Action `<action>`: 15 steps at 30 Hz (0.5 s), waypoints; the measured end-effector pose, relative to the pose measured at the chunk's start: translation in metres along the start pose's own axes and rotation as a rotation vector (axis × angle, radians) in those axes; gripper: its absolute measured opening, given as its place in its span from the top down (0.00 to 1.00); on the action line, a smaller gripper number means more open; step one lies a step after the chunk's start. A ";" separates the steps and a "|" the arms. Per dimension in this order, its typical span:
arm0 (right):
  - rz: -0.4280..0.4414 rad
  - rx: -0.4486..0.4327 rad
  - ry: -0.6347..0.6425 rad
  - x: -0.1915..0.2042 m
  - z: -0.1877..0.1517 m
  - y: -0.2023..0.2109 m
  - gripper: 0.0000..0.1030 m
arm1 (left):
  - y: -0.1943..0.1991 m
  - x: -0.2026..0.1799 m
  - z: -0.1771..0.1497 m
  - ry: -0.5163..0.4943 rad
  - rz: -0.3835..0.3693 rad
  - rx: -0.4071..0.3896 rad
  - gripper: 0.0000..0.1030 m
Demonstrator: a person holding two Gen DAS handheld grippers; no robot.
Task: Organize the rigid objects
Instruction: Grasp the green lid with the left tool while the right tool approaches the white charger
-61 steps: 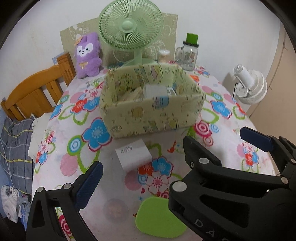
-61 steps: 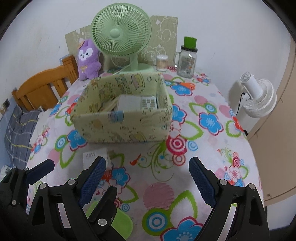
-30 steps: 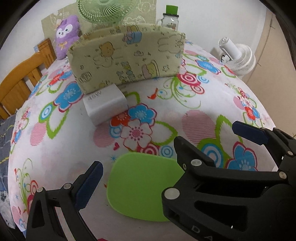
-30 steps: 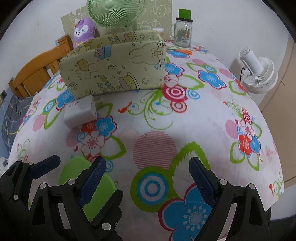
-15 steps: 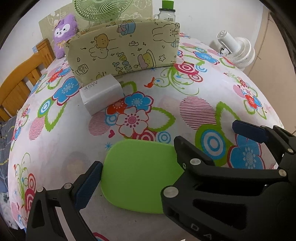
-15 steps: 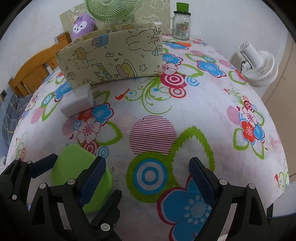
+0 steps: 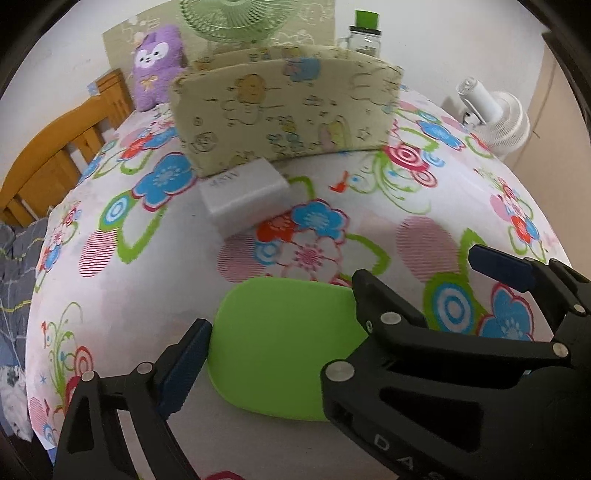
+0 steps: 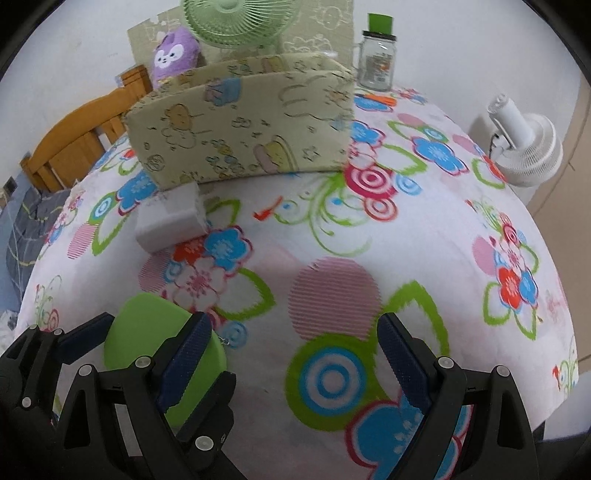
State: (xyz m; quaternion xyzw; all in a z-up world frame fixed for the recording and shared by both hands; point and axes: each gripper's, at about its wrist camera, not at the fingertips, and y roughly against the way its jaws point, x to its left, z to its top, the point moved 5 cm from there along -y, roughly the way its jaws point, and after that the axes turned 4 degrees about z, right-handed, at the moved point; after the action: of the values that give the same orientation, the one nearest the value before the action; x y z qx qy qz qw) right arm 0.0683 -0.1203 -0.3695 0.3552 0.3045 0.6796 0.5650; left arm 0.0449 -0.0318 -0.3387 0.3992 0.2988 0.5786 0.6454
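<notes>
A flat green rounded object (image 7: 280, 347) lies on the flowered tablecloth near the front edge; it also shows in the right wrist view (image 8: 147, 325). My left gripper (image 7: 280, 365) is open, low over the table, its jaws on either side of the green object. A white charger block (image 7: 243, 199) marked 45W lies just in front of the yellow patterned fabric box (image 7: 284, 110); both also show in the right wrist view, the charger (image 8: 170, 218) and the box (image 8: 243, 129). My right gripper (image 8: 291, 354) is open and empty, to the right of the left one.
Behind the box stand a green desk fan (image 8: 236, 26), a purple plush toy (image 7: 157, 62) and a glass jar with a green lid (image 8: 378, 55). A wooden chair (image 7: 55, 158) is at the left, a white fan (image 8: 528, 147) off the table's right edge.
Both grippers have come down low and forward toward the table. The left gripper's open jaws now flank the green object, which looms larger. Nothing on the table has moved.
</notes>
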 end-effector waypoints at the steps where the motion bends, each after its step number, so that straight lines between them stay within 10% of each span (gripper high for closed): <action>1: 0.004 -0.001 0.006 0.003 0.003 -0.001 0.09 | 0.000 0.005 0.002 0.011 0.008 -0.002 0.07; 15: 0.043 -0.019 0.096 0.051 0.037 -0.020 0.10 | -0.009 0.054 0.018 0.094 0.058 0.003 0.07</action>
State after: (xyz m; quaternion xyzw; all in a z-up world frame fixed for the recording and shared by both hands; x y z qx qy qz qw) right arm 0.1044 -0.0664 -0.3576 0.3234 0.3173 0.7106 0.5384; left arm 0.0727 0.0187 -0.3331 0.3812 0.3182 0.6146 0.6130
